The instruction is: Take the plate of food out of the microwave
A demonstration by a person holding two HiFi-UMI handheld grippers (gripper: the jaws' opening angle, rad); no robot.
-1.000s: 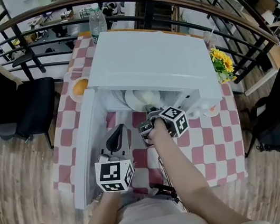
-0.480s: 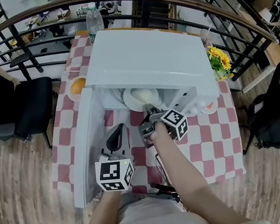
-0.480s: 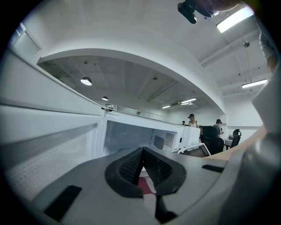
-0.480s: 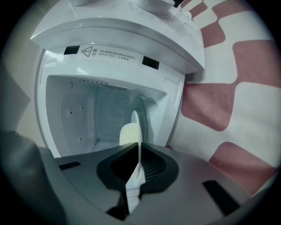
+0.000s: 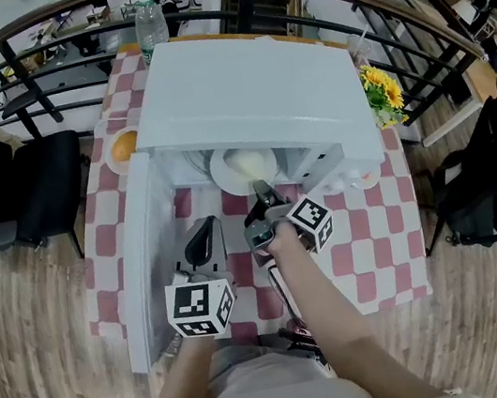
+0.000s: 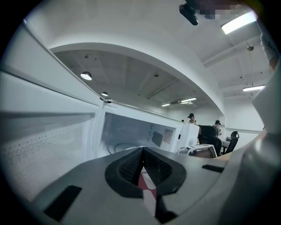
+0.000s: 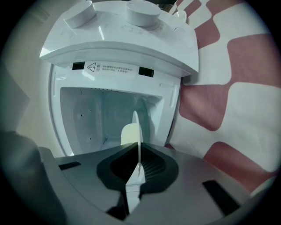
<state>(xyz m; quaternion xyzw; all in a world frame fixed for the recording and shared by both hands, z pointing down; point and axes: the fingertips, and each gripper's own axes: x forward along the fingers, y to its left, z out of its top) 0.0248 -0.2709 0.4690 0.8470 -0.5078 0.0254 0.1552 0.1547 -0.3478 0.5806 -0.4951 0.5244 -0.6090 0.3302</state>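
As the right tool (image 5: 262, 193) pinches its near rim, the round white food plate (image 5: 241, 168) lies ahead, inside the white microwave (image 5: 248, 88)

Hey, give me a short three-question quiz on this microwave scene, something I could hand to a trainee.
1. True or false: the microwave has its door open.
2. The right gripper is shut on: A) the rim of the plate, B) the door, C) nothing.
3. In the head view, what yellow things stand to the right of the microwave?
Key: 1 true; 2 A; 3 flowers.
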